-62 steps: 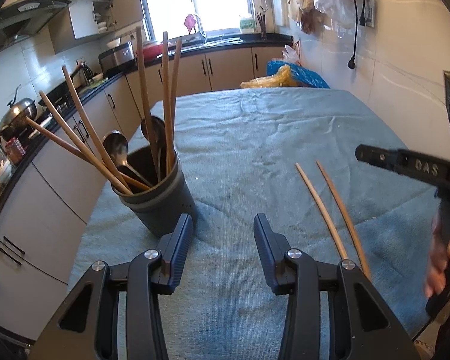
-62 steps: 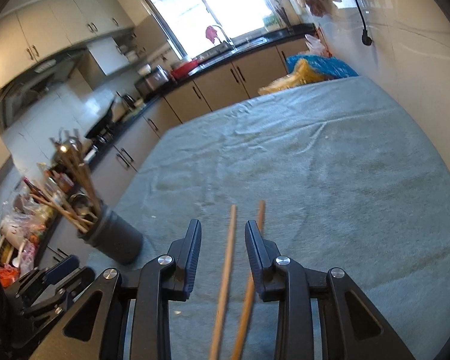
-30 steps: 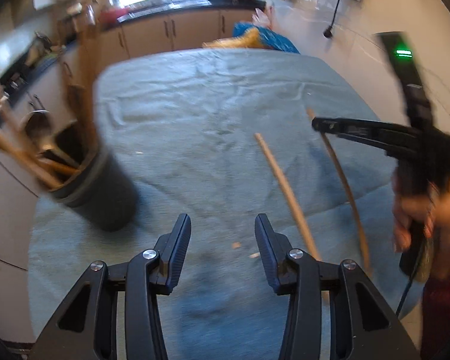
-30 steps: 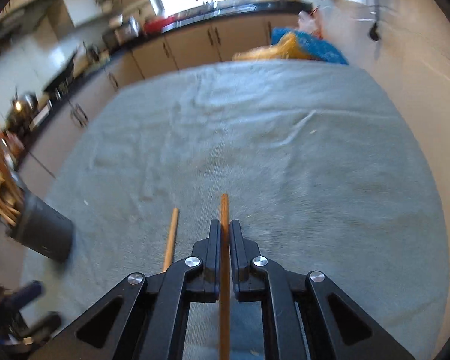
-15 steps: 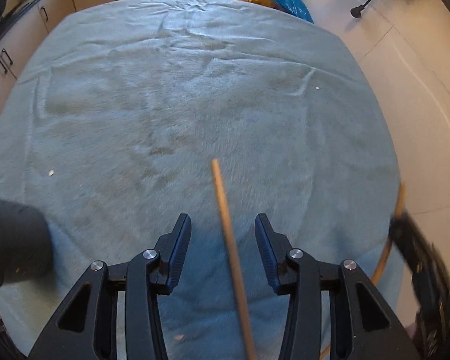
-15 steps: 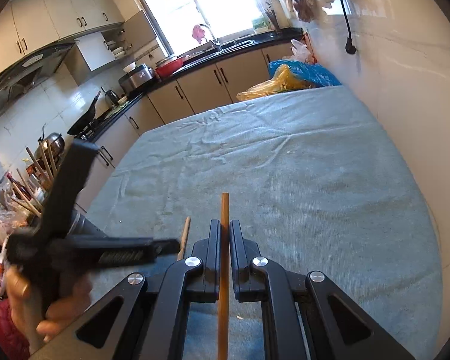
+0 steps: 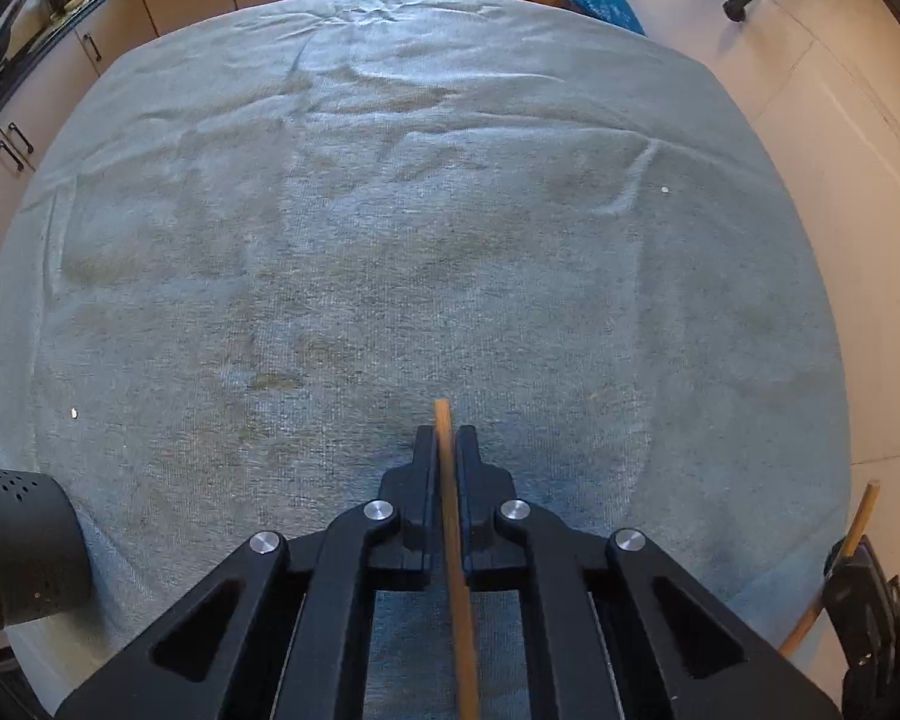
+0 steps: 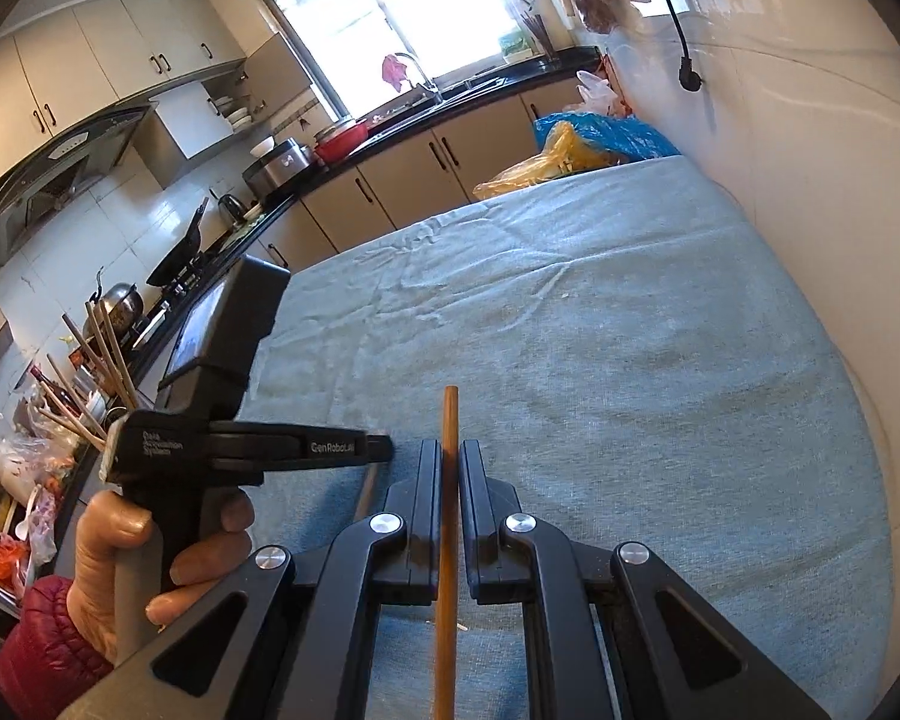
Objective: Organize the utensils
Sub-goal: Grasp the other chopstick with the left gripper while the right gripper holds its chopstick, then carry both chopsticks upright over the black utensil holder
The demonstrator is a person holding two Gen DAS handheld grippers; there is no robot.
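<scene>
A wooden chopstick [image 7: 457, 570] runs between the jaws of my left gripper [image 7: 447, 437], which are closing and press on it just behind its tip, low over the blue-grey cloth [image 7: 390, 240]. My right gripper [image 8: 449, 450] is shut on a second chopstick [image 8: 450, 414], held a little above the cloth. That second chopstick [image 7: 863, 513] also shows at the right edge of the left wrist view. The right wrist view has the left gripper [image 8: 378, 447] just to its left, held by a hand [image 8: 120, 552]. The dark utensil holder [image 7: 18, 540] stands at the lower left.
Several chopsticks [image 8: 99, 372] stick up from behind the left gripper's body. Kitchen counters [image 8: 390, 138] run along the left and far sides. Blue and yellow bags [image 8: 576, 147] lie past the table's far end. A tiled wall [image 8: 810, 150] borders the right side.
My left gripper swung right from the holder, dropped over the loose chopstick and shut on it. The right gripper stays shut on its chopstick, now seen lifted.
</scene>
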